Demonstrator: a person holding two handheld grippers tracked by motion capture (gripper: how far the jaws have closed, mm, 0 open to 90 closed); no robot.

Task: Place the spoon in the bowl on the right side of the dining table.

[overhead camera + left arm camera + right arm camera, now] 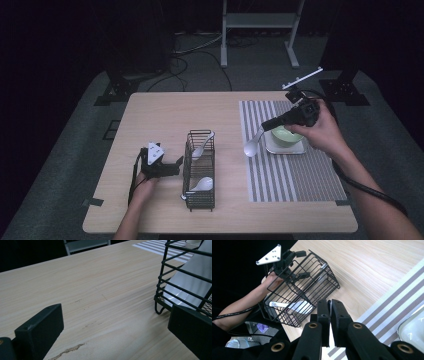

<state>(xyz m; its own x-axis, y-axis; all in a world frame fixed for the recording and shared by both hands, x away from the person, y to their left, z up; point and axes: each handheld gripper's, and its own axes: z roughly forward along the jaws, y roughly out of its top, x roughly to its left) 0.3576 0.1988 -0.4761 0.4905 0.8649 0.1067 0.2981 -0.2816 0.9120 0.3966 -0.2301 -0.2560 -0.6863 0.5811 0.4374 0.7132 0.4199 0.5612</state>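
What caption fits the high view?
Right gripper carries a white spoon over the striped mat; left gripper rests beside the basket.

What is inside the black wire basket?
The wire basket holds two white spoons: one spoon leaning at its far end, another spoon lying at its near end. The floor beneath them is partly covered.

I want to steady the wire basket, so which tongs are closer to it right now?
Left. The left tongs sit open right beside the wire basket, at its left side. The right tongs, shut on a white spoon, hang farther off over the striped mat.
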